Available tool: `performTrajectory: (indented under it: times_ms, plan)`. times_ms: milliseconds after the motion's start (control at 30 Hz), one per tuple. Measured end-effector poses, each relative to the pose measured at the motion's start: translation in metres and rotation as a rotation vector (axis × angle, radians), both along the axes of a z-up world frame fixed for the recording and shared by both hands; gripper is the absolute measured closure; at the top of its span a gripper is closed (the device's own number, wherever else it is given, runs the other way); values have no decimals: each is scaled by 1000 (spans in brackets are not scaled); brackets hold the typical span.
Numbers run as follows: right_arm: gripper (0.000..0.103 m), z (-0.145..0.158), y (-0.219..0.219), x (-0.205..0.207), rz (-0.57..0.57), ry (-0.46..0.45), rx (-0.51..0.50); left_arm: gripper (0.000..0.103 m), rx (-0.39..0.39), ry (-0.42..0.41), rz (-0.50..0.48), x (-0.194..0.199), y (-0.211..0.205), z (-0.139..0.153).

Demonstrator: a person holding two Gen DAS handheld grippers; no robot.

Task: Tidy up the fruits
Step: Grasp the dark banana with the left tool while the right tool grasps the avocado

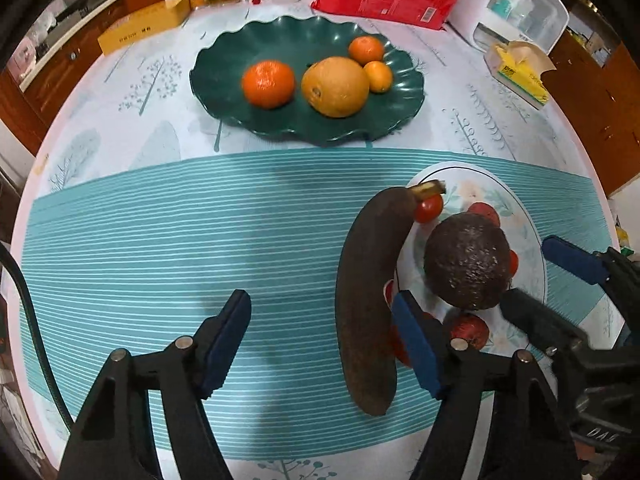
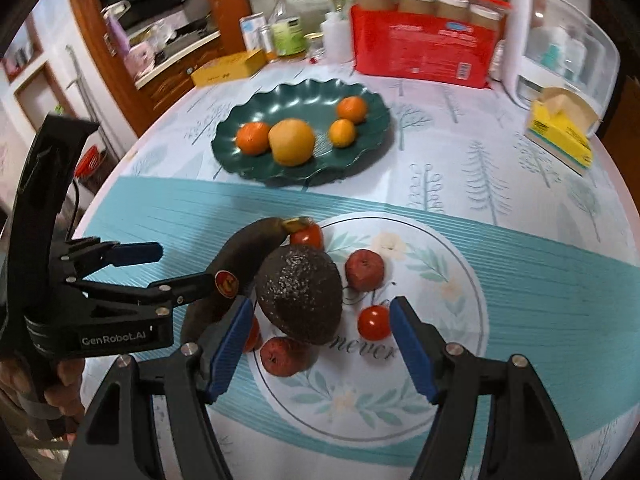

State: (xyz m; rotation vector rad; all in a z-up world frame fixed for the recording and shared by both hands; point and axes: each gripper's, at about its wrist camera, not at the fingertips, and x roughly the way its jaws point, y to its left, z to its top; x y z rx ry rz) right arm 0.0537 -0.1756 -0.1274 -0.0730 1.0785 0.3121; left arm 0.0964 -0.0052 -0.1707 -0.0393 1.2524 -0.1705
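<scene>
Your left claw (image 1: 322,346) stands released astride the blackened banana (image 1: 370,300), no pad pressing it; the banana lies half on the desk (image 1: 160,240), its stem end leaning on the white floral plate (image 2: 460,280). Your right claw (image 2: 320,348) is likewise released, spread around the avocado (image 2: 300,296) on that plate among small red fruits. The banana looks overripe, likely soft and easily bruised, so take it mid-body and squeeze gently. The avocado's pebbled skin should grip well; hold its widest part. The green dish (image 1: 224,80) beyond already holds the oranges (image 1: 268,84)
</scene>
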Motion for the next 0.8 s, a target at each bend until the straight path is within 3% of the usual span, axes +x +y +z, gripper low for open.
performTrajectory:
  times_ms: [433, 500, 567, 800]
  plan:
    - [32, -34, 19, 21, 103, 56, -36, 34, -29, 52, -19, 17, -8, -14]
    - [33, -37, 19, 23, 106, 61, -30, 37, -33, 64, -20, 19, -9, -17]
    - [41, -36, 20, 23, 121, 51, -20, 38, -33, 75, -19, 21, -11, -20]
    - [41, -34, 14, 21, 127, 57, -19, 50, -20, 86, -40, 28, -21, -25]
